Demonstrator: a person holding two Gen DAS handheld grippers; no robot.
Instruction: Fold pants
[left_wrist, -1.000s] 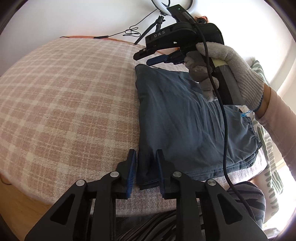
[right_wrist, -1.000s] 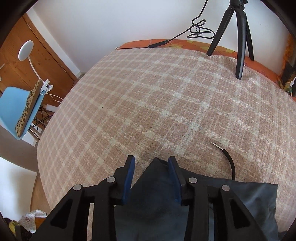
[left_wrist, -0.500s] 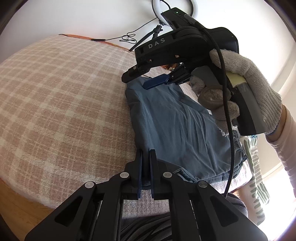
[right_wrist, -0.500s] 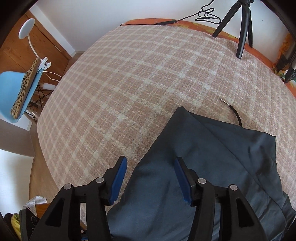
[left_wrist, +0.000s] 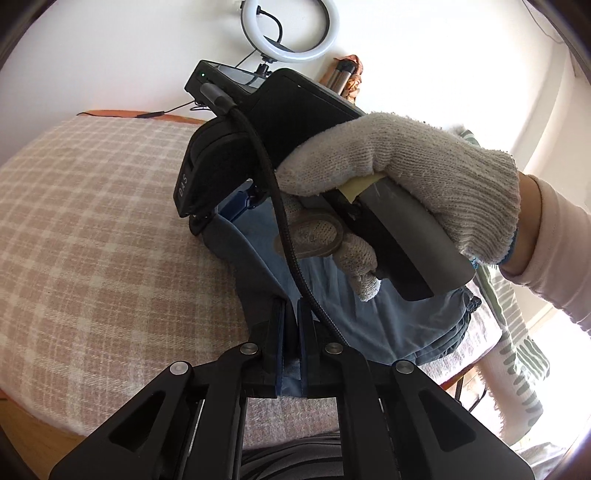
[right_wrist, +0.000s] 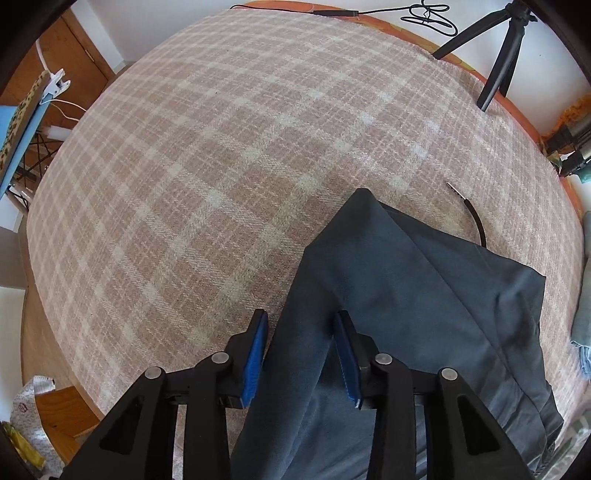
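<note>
Folded pants (right_wrist: 424, 295) on the plaid bed (right_wrist: 221, 147): left gripper (left_wrist: 291, 332) clamped on the near edge, right gripper (right_wrist: 301, 354), jaws just narrowing, straddling the far edge, evidently to lift both for another fold.

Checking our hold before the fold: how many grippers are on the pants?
2. The left gripper is shut on the near edge of the pants; the right gripper straddles a fold by the far corner, its jaws have just been closing, grip unclear.
</note>
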